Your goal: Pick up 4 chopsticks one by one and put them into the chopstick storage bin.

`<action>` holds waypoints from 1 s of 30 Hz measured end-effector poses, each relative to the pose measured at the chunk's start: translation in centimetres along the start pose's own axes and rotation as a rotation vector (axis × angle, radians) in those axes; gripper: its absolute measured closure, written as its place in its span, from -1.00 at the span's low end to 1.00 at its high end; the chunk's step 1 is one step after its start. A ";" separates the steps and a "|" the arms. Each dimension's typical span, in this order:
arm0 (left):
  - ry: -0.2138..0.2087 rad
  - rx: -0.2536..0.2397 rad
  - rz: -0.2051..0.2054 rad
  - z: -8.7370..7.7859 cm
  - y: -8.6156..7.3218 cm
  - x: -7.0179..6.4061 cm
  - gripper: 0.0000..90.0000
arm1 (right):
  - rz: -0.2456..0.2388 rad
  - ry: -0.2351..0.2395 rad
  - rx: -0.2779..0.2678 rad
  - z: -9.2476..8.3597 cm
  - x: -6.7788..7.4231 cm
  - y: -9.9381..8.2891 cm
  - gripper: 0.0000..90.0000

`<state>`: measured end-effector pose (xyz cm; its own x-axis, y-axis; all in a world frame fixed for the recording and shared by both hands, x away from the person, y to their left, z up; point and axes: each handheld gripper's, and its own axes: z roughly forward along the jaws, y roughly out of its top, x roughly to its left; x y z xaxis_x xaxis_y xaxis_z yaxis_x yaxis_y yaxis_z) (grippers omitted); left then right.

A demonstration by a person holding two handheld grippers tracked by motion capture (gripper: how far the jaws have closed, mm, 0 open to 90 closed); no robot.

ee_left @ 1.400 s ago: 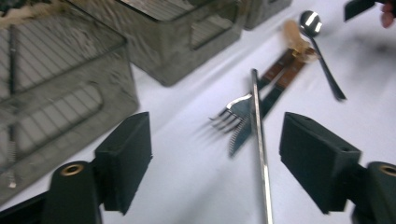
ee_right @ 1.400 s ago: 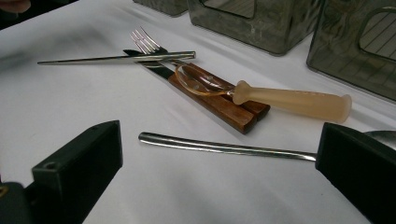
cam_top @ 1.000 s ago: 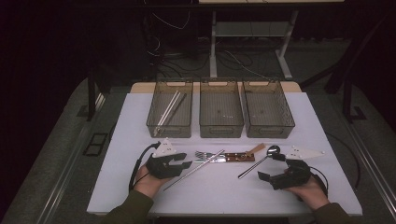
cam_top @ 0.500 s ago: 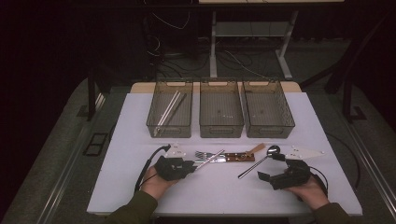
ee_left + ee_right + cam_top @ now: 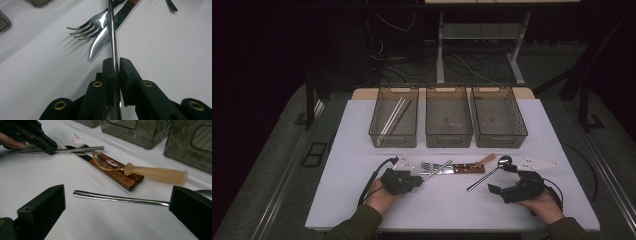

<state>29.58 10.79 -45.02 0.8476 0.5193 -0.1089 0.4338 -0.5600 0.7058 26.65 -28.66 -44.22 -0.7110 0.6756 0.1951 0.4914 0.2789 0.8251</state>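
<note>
Between the pressed jaws of the left gripper a thin, stiff, slippery metal stick was pinched near one end; its jaws had just been closing.

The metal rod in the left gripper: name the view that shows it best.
Left gripper view: the metal rod runs close-up between the left gripper's pressing pads. The right gripper view shows its whole length farther off; the high view shows a thin sliver.

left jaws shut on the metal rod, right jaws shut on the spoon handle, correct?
Not quite. The left gripper is shut on the rod, as the left gripper view shows. But the right gripper is open: in the right gripper view its jaws stand wide apart, with the spoon handle lying on the table between them.
</note>
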 end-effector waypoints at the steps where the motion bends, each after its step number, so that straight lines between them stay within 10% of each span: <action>1: -0.001 0.002 -0.011 0.0 0.0 0.0 0.85 | -0.002 0.000 0.000 0.0 0.0 0.0 -0.98; 30: -0.047 -0.009 -0.031 -1.2 0.4 0.2 0.89 | -0.001 0.002 -0.006 -0.1 0.0 0.0 -0.98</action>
<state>29.58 11.42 -43.94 0.8472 0.5054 -0.1638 0.4579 -0.5382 0.7076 26.61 -28.68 -44.18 -0.7127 0.6737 0.1955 0.4879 0.2758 0.8282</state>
